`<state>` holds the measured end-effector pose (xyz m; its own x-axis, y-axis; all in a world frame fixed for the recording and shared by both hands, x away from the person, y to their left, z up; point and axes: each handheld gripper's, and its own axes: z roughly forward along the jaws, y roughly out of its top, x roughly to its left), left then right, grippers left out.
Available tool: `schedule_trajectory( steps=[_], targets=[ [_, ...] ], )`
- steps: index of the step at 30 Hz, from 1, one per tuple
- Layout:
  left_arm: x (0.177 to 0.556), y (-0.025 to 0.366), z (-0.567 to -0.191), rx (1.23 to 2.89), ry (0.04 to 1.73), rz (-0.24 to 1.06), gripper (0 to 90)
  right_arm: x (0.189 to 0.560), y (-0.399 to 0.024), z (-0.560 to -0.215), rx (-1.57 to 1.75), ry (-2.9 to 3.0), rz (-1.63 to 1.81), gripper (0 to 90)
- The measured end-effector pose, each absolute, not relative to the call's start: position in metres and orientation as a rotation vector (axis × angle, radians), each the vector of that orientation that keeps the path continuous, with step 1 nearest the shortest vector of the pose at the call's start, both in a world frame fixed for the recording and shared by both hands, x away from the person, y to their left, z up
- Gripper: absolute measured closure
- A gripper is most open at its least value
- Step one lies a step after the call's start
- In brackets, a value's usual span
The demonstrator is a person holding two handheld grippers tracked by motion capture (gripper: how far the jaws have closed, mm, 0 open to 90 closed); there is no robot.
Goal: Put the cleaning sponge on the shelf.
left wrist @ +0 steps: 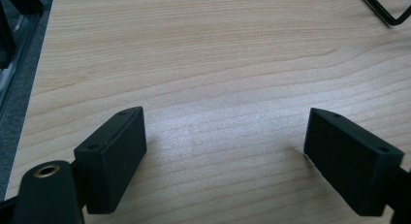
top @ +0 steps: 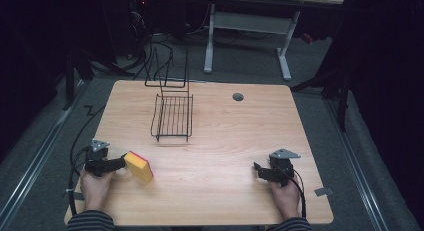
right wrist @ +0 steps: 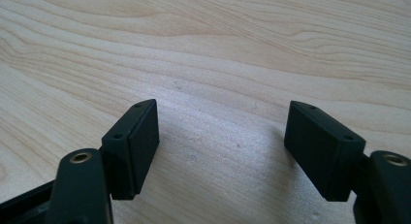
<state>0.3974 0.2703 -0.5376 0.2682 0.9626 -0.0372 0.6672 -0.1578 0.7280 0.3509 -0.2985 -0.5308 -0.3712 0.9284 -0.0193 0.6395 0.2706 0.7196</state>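
A yellow sponge (top: 140, 168) with a red face is tilted on edge near the table's front left. In the high view my left gripper (top: 125, 163) points right and its black jaws reach the sponge's left end, seemingly gripping it. In the left gripper view the left gripper (left wrist: 225, 136) has its jaws apart over bare wood, with no sponge between them. My right gripper (top: 257, 170) rests at the front right and points left. In the right gripper view the right gripper (right wrist: 220, 136) is open over bare table.
A black wire rack (top: 172, 116) stands at the middle back of the wooden table (top: 225, 141); one corner of the rack (left wrist: 387, 13) shows top right. A grey cable hole (top: 238, 97) lies behind centre. Cables trail off the left edge.
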Motion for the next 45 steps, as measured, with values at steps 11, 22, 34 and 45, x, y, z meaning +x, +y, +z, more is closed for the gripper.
schedule_trajectory(
  steps=[11, 22, 34, 45],
  targets=[
    [0.392, 0.275, -0.53, 1.881, 1.461, 0.605, 16.2, 0.351, -0.298, -0.531, 1.415, 2.106, 0.879, 28.7],
    [0.381, 0.285, -0.517, 1.848, 1.451, 0.615, 15.2, 0.351, -0.298, -0.531, 1.412, 2.107, 0.879, 28.6],
    [0.363, 0.295, -0.506, 1.819, 1.425, 0.629, 14.2, 0.351, -0.299, -0.531, 1.409, 2.108, 0.879, 28.6],
    [0.346, 0.297, -0.501, 1.827, 1.384, 0.613, 9.4, 0.351, -0.298, -0.531, 1.415, 2.107, 0.88, 28.6]
  ],
)
